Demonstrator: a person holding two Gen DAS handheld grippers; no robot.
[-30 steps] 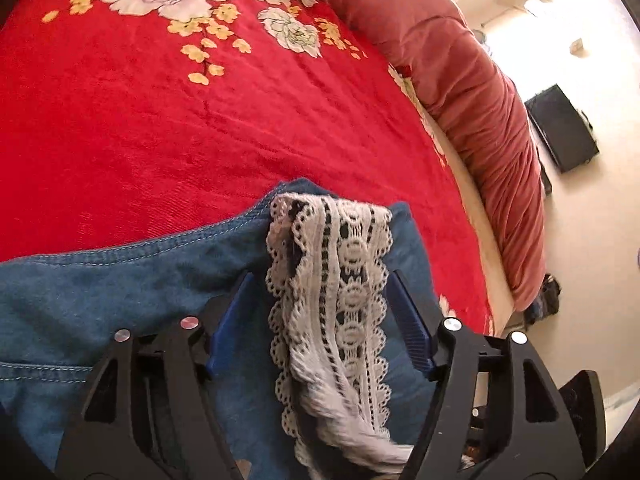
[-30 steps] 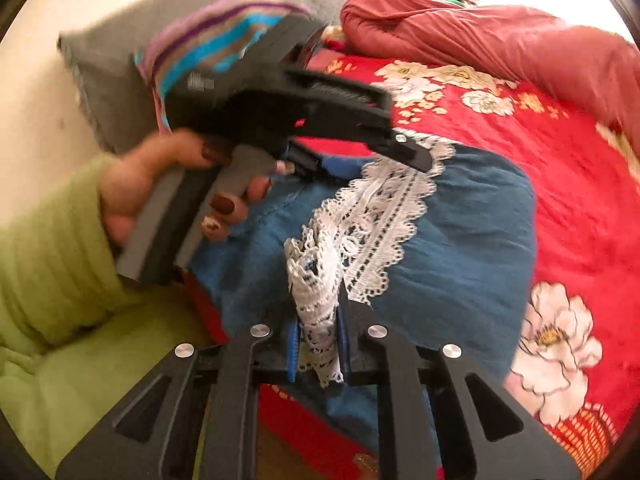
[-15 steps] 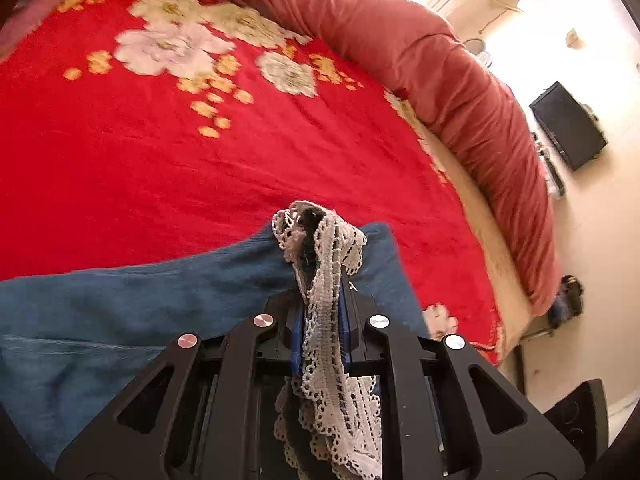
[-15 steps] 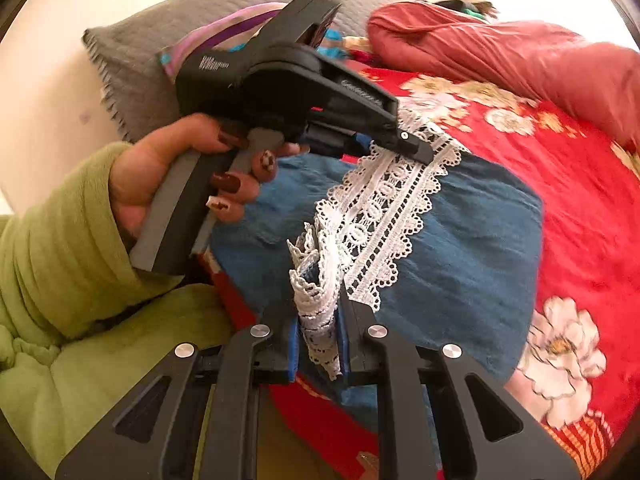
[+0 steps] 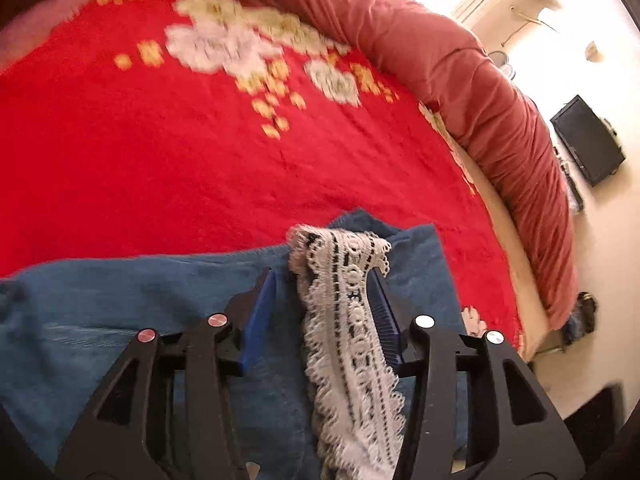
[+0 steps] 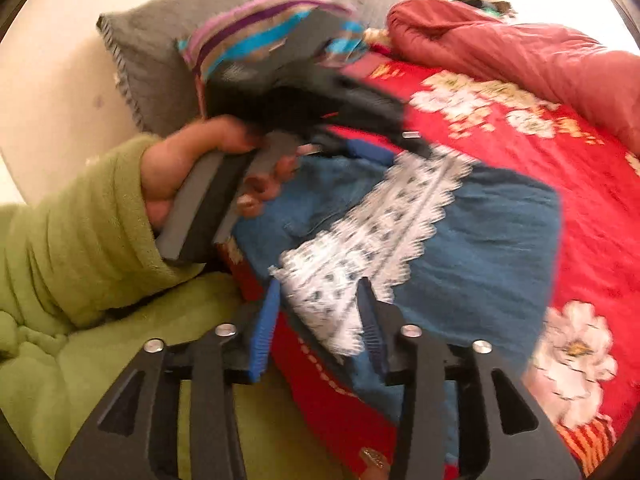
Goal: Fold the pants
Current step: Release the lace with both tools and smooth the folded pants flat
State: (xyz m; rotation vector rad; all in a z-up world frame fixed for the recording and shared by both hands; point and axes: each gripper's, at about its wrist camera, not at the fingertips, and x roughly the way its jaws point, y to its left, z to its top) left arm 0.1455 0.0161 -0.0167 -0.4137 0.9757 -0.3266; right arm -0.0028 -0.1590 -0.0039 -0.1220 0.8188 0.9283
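The left gripper [image 5: 324,296] is seen close up, with its blue pads apart. Its jaws have just been opening. A strip of white lace trim [image 5: 352,320] lies between the pads and leans on the right pad, but it is not pinched. Under the lace, the folded blue denim pants [image 5: 132,312] are spread flat on the red bed cover with white and yellow flowers [image 5: 160,140]. Farther off, a rolled dark red quilt [image 5: 460,60] is laid along the edge of the bed.

In the right wrist view, the right gripper [image 6: 320,312] is also seen with its blue pads apart, and its jaws have just been opening too. The near end of the lace sits between them and is not squeezed. Just beyond, the pants are seen on the cover. To the left, a hand [image 6: 188,168] in a green fuzzy sleeve [image 6: 80,232] is wrapped around the handle of the left gripper. Behind it, a grey pillow [image 6: 160,40] and a striped cloth [image 6: 256,36] are seen.
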